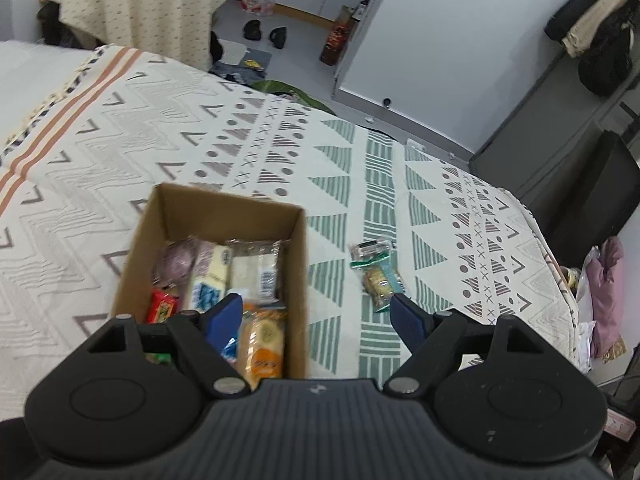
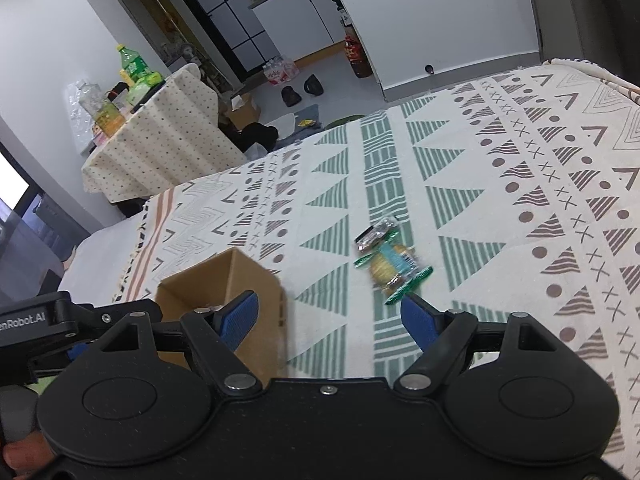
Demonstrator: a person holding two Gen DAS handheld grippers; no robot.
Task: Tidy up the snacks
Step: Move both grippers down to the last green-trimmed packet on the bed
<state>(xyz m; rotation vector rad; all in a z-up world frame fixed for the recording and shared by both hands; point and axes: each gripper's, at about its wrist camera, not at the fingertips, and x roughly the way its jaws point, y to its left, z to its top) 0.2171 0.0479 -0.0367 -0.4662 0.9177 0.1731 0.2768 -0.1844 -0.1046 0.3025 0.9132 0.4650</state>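
A brown cardboard box (image 1: pixel 298 272) stands on the patterned bedspread (image 1: pixel 120 168) and holds several wrapped snacks, among them an orange cracker pack (image 1: pixel 264 344), a red packet (image 1: pixel 162 306) and a white-and-blue bar (image 1: pixel 210 276). My left gripper (image 1: pixel 318 314) hovers open over the box's near right corner. To the right of the box lie two loose snacks: a green-edged cracker pack (image 1: pixel 382 280) and a small clear packet (image 1: pixel 370 250). From the right wrist view the same cracker pack (image 2: pixel 394 268) lies just ahead of my open right gripper (image 2: pixel 330 316), with the box (image 2: pixel 256 276) at its left.
The bedspread (image 2: pixel 520 200) stretches wide to the right. Beyond the bed edge are a cloth-covered table with bottles (image 2: pixel 132 76), slippers on the floor (image 2: pixel 300 90) and a white cabinet door (image 1: pixel 440 40). The other gripper's black body (image 2: pixel 36 320) shows at the lower left.
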